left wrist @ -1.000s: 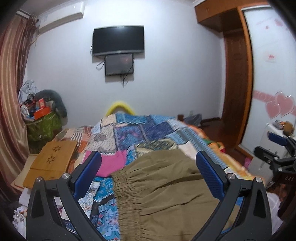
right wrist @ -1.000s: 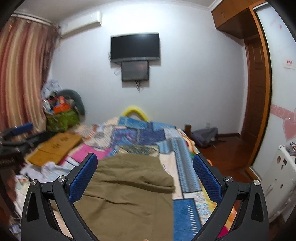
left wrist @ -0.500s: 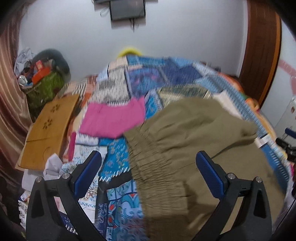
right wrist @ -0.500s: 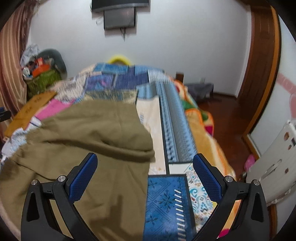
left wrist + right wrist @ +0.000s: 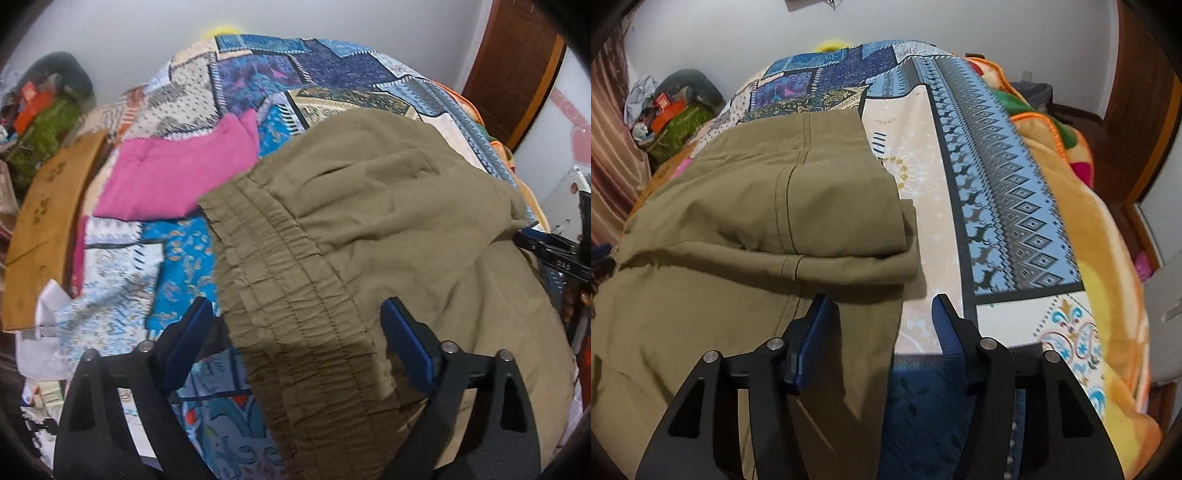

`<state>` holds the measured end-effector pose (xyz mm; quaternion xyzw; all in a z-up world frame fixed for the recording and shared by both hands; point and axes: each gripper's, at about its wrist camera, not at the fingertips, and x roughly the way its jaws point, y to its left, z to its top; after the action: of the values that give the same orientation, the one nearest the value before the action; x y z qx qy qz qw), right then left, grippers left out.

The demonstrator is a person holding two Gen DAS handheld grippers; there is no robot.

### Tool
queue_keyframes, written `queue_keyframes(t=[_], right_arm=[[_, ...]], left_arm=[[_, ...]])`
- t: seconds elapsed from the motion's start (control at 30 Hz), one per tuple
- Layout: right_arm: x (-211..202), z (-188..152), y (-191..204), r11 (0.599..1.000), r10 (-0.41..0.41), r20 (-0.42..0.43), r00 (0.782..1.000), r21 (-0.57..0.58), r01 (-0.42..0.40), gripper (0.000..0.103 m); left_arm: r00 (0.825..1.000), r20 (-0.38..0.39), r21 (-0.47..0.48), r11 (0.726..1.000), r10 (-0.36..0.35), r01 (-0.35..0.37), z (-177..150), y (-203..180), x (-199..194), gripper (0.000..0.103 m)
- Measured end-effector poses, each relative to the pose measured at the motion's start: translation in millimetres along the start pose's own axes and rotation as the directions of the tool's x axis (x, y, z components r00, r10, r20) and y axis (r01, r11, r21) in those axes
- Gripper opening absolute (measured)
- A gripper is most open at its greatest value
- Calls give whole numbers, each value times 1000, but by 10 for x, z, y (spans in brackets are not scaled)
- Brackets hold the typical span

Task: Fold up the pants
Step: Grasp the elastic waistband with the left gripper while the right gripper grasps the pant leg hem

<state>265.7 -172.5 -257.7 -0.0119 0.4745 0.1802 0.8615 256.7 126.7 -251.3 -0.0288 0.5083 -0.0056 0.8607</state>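
Patchwork bedspread (image 5: 1008, 192) under olive pants (image 5: 388, 229); left hand-held gripper (image 5: 295, 332) agape over waistband, right hand-held gripper (image 5: 882, 317) agape at edge.

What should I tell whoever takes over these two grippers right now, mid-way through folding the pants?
Left gripper: open, low over the elastic waistband, which sits between its fingers; nothing gripped.
Right gripper: open, straddling the side edge of the lower layer of the olive pants; nothing gripped.
Pants: lying on the patchwork bedspread, one end already doubled back over the rest, with some wrinkles. A pink garment lies beside the waistband.
Done: apparently one fold.
Left: probably close both grippers on the fabric, make the next fold, then smooth it.
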Motion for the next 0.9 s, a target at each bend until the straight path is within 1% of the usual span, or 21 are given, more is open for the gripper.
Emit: queue_keyframes(t=[0.03,0.07,0.1,0.13,0.2,0.23,0.27,0.33,0.4,0.5,0.57,0.7,0.77,0.83,0.87,0.9], right_arm=[[-9,0,8,1000,7,1,1000,-8,-7,47],[-13,-18,33,1000,15,-4,1000,-17,-15,36],[-20,-13,42,1000,14,-4,1000,-28,-14,32],[-25,-41,66,999,6,-6,1000,-33,-6,31],[-15,-50,87,999,-12,-9,1000,-47,12,25],[0,-28,69,999,-15,-12,1000,-48,14,14],[3,-45,63,999,-5,-16,1000,-47,5,12],[15,-45,48,999,-5,-16,1000,-46,4,10],[41,-1,104,997,-31,-17,999,-71,30,9],[44,-22,189,991,-75,-22,997,-116,72,9],[60,-30,200,991,-79,-32,996,-109,75,8],[52,-41,202,992,-84,-47,995,-97,79,9],[-1,-59,228,989,-89,-53,995,-120,82,13],[-71,-73,232,987,-92,-57,994,-134,84,15],[-126,-59,212,988,-86,-52,995,-134,79,20],[-178,-87,218,990,-76,-42,996,-124,70,24]], left_arm=[[1000,-1,-3,1000,-12,12,1,7,11,88],[1000,-1,-8,1000,-23,23,-3,13,15,86],[1000,-3,-13,999,-31,31,-6,15,18,83],[999,-3,-17,999,-38,38,-6,23,21,79],[999,1,-19,999,-40,40,-12,19,22,75],[1000,8,-14,1000,-28,28,-16,11,17,74],[1000,14,-10,1000,-11,11,-16,3,12,74],[999,25,4,999,40,-40,-17,-16,-5,73],[996,37,7,996,84,-84,-23,-8,-22,73],[998,24,-24,998,66,-65,-24,84,9,74],[998,17,-39,998,57,-56,-24,115,25,75],[999,16,-35,999,43,-42,-28,116,-49,75],[999,14,-42,999,29,-29,-25,136,-132,75],[999,28,-40,998,38,-37,-2,153,-212,75],[999,37,-40,998,40,-39,15,163,-248,75],[998,45,-41,999,38,-36,42,175,-281,75]])
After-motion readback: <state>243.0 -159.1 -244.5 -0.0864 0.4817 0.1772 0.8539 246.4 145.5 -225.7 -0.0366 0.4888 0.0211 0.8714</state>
